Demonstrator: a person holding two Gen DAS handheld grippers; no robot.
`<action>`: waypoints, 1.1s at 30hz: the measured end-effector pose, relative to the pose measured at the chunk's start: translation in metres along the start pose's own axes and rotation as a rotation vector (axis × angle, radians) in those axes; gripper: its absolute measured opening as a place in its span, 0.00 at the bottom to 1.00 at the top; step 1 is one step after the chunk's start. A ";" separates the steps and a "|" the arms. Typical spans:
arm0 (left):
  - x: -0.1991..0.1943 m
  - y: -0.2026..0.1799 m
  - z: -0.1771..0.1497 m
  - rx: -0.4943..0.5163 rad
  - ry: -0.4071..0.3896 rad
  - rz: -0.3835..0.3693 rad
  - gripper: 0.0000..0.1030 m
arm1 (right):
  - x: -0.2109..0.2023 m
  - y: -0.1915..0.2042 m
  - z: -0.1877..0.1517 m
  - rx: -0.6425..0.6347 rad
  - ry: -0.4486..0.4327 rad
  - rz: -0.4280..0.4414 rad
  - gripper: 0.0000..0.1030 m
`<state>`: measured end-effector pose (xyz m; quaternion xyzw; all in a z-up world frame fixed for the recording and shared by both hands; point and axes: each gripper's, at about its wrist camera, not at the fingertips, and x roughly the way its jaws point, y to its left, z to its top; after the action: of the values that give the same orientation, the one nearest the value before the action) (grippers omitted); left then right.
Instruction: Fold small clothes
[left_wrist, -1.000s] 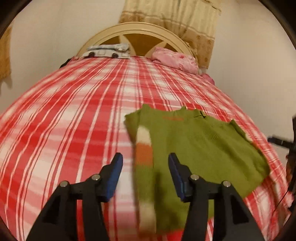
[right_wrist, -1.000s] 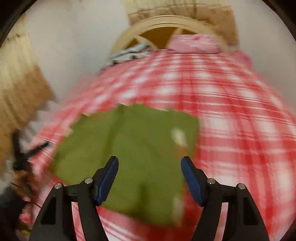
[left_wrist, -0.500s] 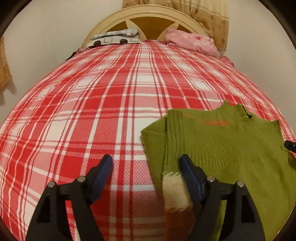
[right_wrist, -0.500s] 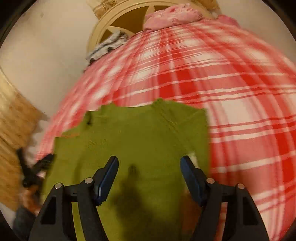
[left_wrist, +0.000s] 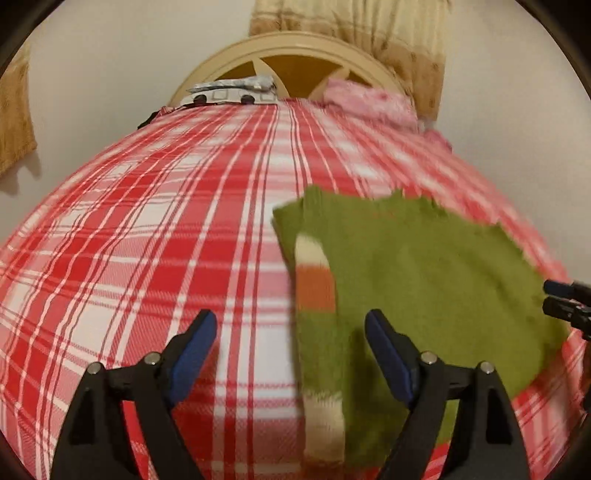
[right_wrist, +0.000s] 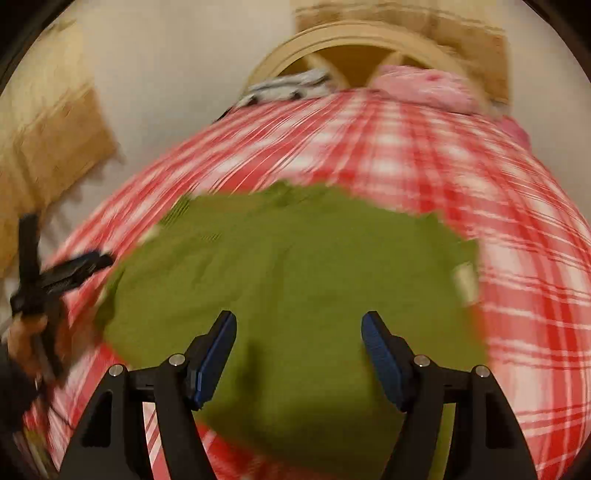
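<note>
Here, left wrist view: left gripper (left_wrist: 291, 330) jaws opening, nothing pinched, green sweater (left_wrist: 424, 280) flat on plaid bedspread (left_wrist: 147, 229), striped sleeve blurred, bottom cut off; right wrist view: right gripper (right_wrist: 299, 334) spread, empty above sweater (right_wrist: 295, 277), edges smeared.

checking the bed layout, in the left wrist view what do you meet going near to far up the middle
left gripper, its jaws opening over the bedspread → striped sleeve of the green sweater → bare red plaid bedspread → grey-and-white folded cloth → cream headboard
</note>
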<state>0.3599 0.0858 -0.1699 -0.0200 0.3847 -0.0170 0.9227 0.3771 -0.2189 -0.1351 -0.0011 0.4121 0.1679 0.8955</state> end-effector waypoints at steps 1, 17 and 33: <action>0.006 -0.003 -0.002 0.017 0.025 0.018 0.83 | 0.007 0.004 -0.006 -0.007 0.025 -0.006 0.69; -0.048 0.063 -0.014 -0.085 -0.077 -0.067 1.00 | 0.002 0.064 -0.021 -0.177 0.009 -0.115 0.69; -0.033 0.124 -0.041 -0.248 -0.001 -0.106 1.00 | 0.048 0.260 -0.048 -0.652 -0.022 -0.042 0.69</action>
<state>0.3098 0.2101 -0.1815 -0.1541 0.3819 -0.0180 0.9111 0.2925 0.0339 -0.1668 -0.2943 0.3269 0.2724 0.8557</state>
